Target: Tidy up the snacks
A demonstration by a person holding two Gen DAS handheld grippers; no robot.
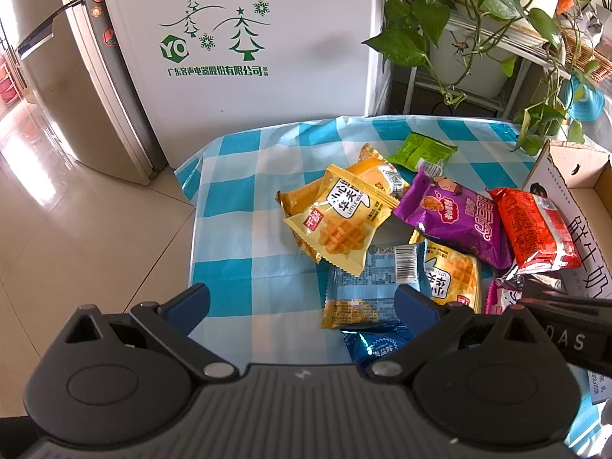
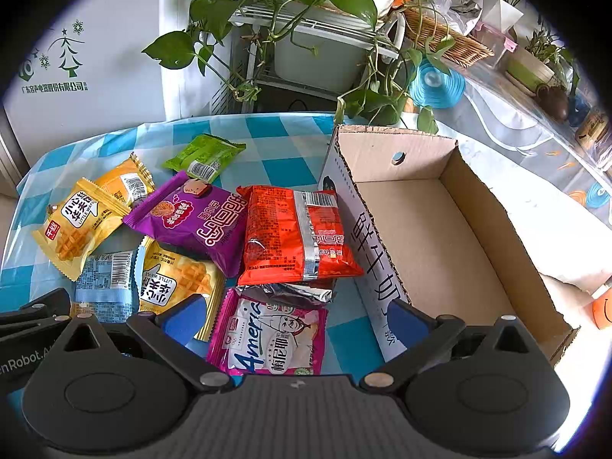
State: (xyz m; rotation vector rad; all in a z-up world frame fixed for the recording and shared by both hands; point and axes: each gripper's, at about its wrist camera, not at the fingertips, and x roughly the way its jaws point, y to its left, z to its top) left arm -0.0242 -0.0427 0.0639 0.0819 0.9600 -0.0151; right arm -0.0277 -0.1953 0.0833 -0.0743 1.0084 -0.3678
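Fingers of both the left gripper (image 1: 302, 304) and the right gripper (image 2: 296, 315) stand apart, holding nothing; every snack packet (image 2: 197, 220) lies ahead of them on the checked cloth (image 1: 244, 191), so sorting appears unstarted. Only the right wrist view shows the cardboard box (image 2: 451, 229) interior (bare), beyond its right finger.

The blue-and-white checked plastic cloth (image 1: 244, 206) over the counter is thin, glossy and creased. On it, the yellow waffle snack packet (image 1: 338, 222), purple packet (image 2: 191, 222) and red packet (image 2: 294, 237) are shiny crinkled film. At the right, the brown corrugated cardboard box (image 2: 459, 229) looks matt and rough inside. Each tool is matt black ribbed plastic. The far floor tiles (image 1: 76, 237) gleam smooth.
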